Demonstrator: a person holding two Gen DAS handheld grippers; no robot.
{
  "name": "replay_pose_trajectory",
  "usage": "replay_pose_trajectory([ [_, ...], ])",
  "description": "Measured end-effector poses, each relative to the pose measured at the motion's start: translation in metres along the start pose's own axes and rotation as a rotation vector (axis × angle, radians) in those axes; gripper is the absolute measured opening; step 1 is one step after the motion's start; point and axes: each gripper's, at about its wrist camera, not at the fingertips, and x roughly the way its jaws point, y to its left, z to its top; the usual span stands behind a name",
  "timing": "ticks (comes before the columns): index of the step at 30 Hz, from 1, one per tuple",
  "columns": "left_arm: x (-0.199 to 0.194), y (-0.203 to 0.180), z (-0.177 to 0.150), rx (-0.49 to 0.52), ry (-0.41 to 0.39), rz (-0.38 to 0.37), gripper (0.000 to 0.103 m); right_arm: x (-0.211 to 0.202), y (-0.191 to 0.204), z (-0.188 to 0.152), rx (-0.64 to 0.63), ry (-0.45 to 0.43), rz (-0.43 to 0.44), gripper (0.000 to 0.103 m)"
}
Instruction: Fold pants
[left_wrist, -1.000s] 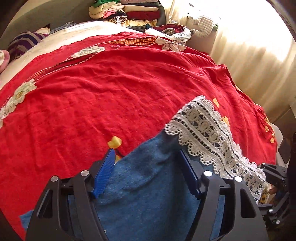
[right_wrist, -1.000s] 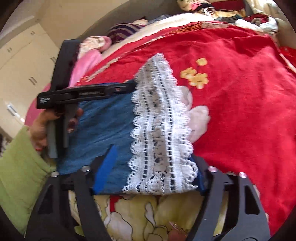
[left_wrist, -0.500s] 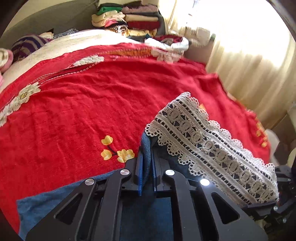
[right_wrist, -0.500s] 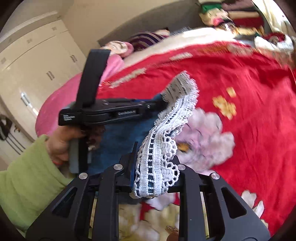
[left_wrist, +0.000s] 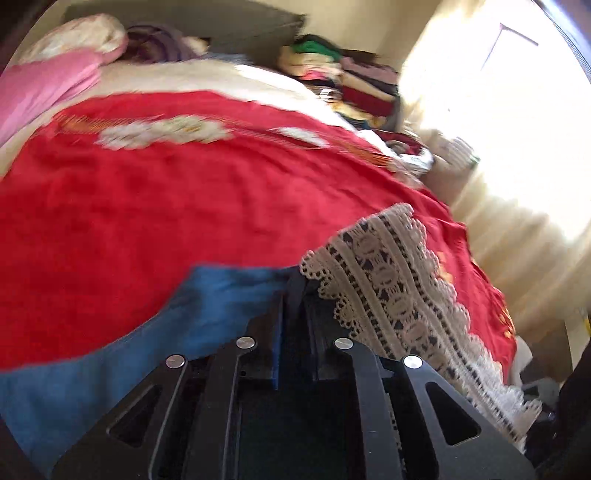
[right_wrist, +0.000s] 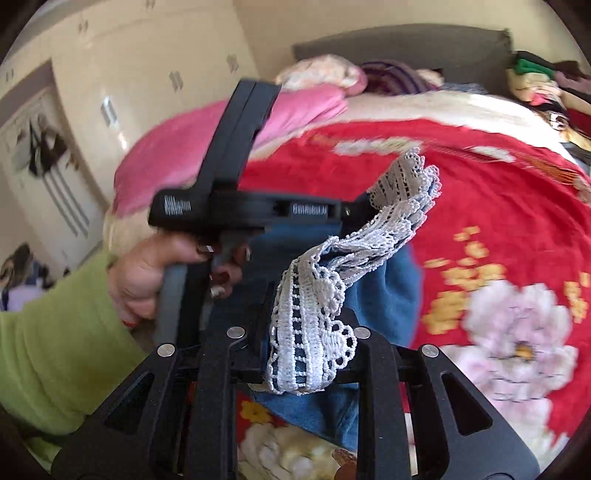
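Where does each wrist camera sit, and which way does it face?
Left wrist: on the left claw, jaws opening with pants denim between them, facing across the red bedspread toward the curtain; only claw shows.
Right wrist: on the right claw gripping the lace hem, facing the wardrobe; left hand, green sleeve show.
Shared: pants, bedspread.

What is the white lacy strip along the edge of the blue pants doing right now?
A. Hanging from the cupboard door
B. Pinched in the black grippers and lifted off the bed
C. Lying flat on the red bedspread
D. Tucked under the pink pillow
B: the lace sits pinched in the right gripper, raised above the bedspread.
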Motion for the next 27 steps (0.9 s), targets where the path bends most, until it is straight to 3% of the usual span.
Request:
replay_pose_trajectory([
  [5, -0.062, 0.061, -0.018, -0.187, -0.120, 0.076, 0.026, 0.022, 0.037, -0.003, -0.097, 0.057, 0.017, 0.015],
  [9, -0.101, 0.101, -0.034, -0.325, -0.239, 0.035, 0.032, 0.041, 0.062, -0.007, -0.171, 0.106, 0.024, 0.020],
  [13, -0.106, 0.114, -0.050, -0.380, -0.262, -0.013, 0.036, 0.056, 0.081, -0.017, -0.210, 0.158, 0.076, 0.043],
  [16, -0.101, 0.113, -0.057, -0.365, -0.243, -0.025, 0.040, 0.048, 0.091, -0.017, -0.244, 0.144, 0.118, 0.048],
  [19, -0.096, 0.106, -0.061, -0.347, -0.234, -0.056, 0.049, 0.024, 0.079, -0.006, -0.219, 0.078, 0.114, 0.053],
  [23, -0.096, 0.099, -0.067, -0.352, -0.218, -0.086, 0.051, 0.006, 0.034, 0.022, -0.153, 0.007, 0.010, 0.054],
  [27, -0.094, 0.090, -0.075, -0.385, -0.176, -0.118, 0.051, 0.011, -0.022, 0.057, -0.109, 0.033, -0.091, 0.053],
])
